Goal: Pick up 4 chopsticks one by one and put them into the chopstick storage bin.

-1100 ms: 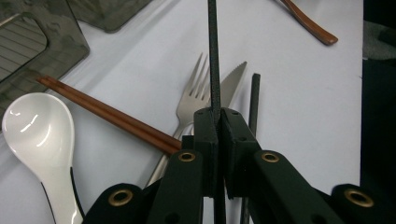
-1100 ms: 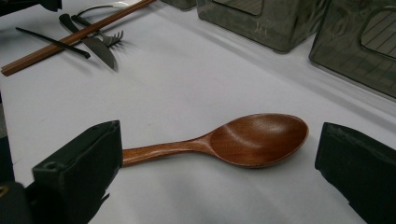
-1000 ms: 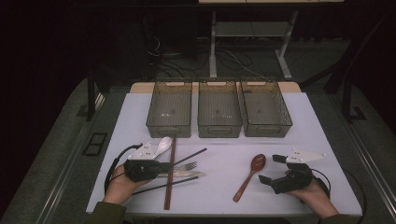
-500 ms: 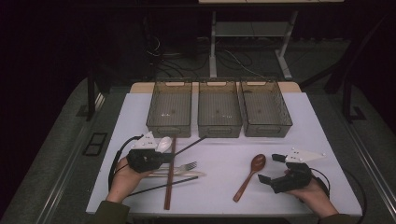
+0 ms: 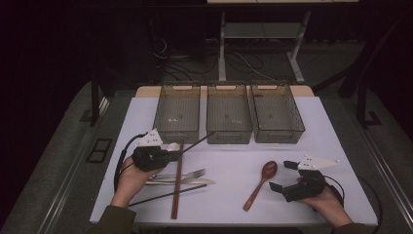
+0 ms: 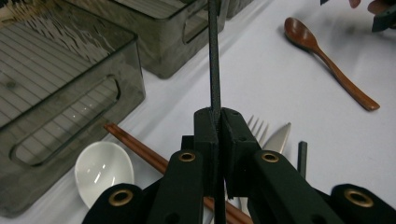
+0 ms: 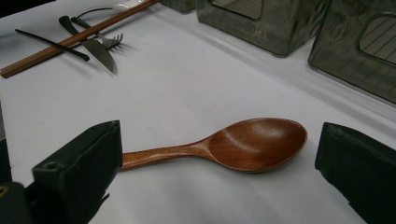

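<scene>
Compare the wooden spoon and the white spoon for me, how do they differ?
The wooden spoon is brown with a long handle; the white spoon is pale and glossy. The wooden spoon lies alone near the right gripper; the white spoon sits beside other cutlery. Both lie bowl-up on the table.

I count three smoky clear bins (image 5: 229,119) in a row at the table's (image 5: 331,141) far side. Two black chopsticks (image 5: 197,144). One brown chopstick (image 5: 176,183), possibly a pair lying together; I cannot tell. One fork (image 5: 192,174), one knife (image 5: 187,182), one white spoon (image 6: 100,170), one wooden spoon (image 5: 262,181). Two grippers (image 5: 168,157), one per hand.
</scene>
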